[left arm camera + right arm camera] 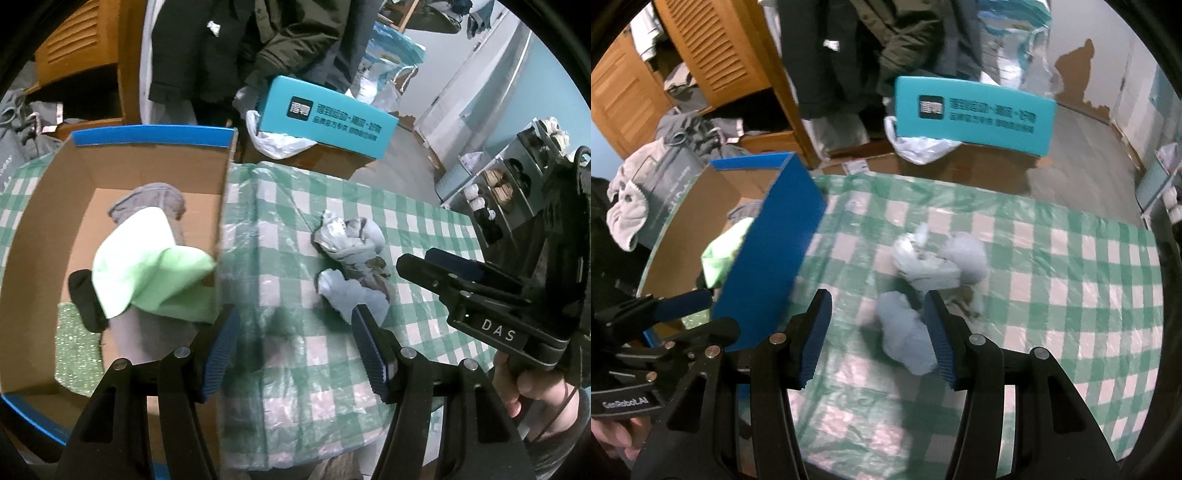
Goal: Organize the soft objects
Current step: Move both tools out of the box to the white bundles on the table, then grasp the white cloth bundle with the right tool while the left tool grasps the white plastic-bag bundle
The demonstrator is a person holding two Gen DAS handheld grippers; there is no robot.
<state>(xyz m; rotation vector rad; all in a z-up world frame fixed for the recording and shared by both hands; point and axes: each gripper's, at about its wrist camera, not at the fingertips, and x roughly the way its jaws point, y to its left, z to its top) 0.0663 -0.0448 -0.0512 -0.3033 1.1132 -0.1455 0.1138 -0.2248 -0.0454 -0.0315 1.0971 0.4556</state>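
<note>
Crumpled cloth just ahead of right gripper (jaws apart).

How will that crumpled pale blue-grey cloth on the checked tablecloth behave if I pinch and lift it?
The crumpled cloth looks soft and creased, so it will probably droop and unfurl. It seems light. Its loose lobes may trail, perhaps dragging on the plastic-covered tablecloth.

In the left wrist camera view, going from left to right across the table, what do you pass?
Cardboard box holding a light green cloth → crumpled pale blue-grey cloth on the green checked tablecloth → the right gripper, held in a hand.
</note>
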